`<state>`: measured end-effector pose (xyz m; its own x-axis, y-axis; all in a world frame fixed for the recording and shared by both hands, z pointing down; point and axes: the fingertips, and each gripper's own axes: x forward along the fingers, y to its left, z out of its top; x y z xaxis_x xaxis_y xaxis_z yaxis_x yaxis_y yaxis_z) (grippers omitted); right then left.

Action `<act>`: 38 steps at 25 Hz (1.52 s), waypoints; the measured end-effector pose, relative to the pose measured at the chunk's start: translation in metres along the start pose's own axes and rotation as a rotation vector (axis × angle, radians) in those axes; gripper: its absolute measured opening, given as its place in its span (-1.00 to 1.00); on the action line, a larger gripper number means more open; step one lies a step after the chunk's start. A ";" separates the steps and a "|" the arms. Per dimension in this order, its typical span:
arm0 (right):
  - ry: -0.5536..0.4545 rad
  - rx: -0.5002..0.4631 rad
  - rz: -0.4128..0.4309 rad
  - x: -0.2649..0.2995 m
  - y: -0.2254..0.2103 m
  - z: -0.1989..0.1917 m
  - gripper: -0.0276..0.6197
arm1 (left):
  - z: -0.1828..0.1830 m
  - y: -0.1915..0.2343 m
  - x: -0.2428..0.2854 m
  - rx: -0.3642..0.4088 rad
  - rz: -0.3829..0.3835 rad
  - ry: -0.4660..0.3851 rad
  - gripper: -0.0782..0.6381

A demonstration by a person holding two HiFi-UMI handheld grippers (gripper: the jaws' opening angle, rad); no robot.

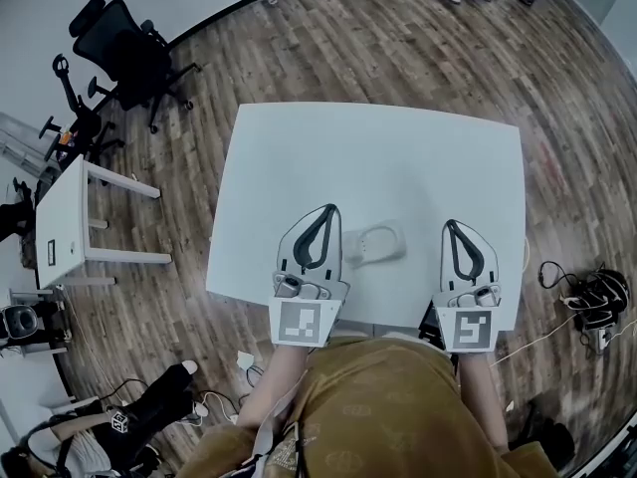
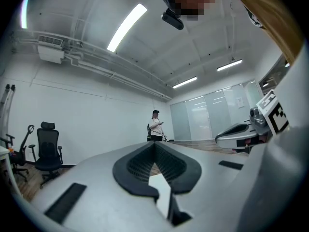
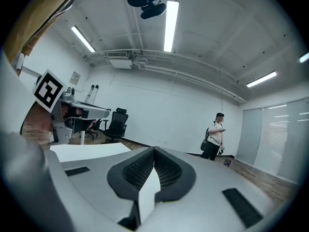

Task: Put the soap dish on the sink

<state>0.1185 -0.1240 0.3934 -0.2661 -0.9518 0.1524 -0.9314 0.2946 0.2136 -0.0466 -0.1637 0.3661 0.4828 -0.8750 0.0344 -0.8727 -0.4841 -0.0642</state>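
White on white, the soap dish (image 1: 375, 241) is lying on the pale table (image 1: 398, 147), near its front edge. It is sitting between the two grippers and touching neither. The left gripper (image 1: 326, 210) is hovering with its jaws pressed together on nothing, and the right gripper (image 1: 453, 225) is showing the same closed, empty jaws. No sink is showing in any view. A pickup from here is looking risky: the shallow dish is offering only a thin rim, so jaws closing off-centre could be nudging it across the smooth top, or letting it slip mid-carry.
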 end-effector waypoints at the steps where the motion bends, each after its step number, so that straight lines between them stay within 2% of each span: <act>1: 0.003 -0.009 0.003 0.000 0.001 -0.001 -0.90 | 0.002 0.001 0.000 0.004 0.002 -0.005 -0.76; 6: -0.004 0.016 0.001 -0.003 0.003 0.005 -0.90 | 0.009 0.006 -0.002 -0.022 -0.001 -0.018 -0.76; 16: -0.030 0.051 -0.037 -0.004 -0.005 0.016 -0.90 | 0.007 0.005 -0.003 -0.010 -0.002 -0.014 -0.76; 25: -0.012 0.040 -0.046 -0.006 -0.011 0.011 -0.90 | 0.000 0.006 -0.003 -0.011 0.001 0.004 -0.76; 38: -0.041 0.023 -0.044 -0.003 -0.015 0.016 -0.90 | -0.002 0.008 0.000 0.002 0.002 0.014 -0.76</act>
<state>0.1292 -0.1274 0.3741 -0.2340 -0.9667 0.1039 -0.9479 0.2506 0.1968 -0.0542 -0.1676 0.3675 0.4800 -0.8759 0.0486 -0.8735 -0.4823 -0.0662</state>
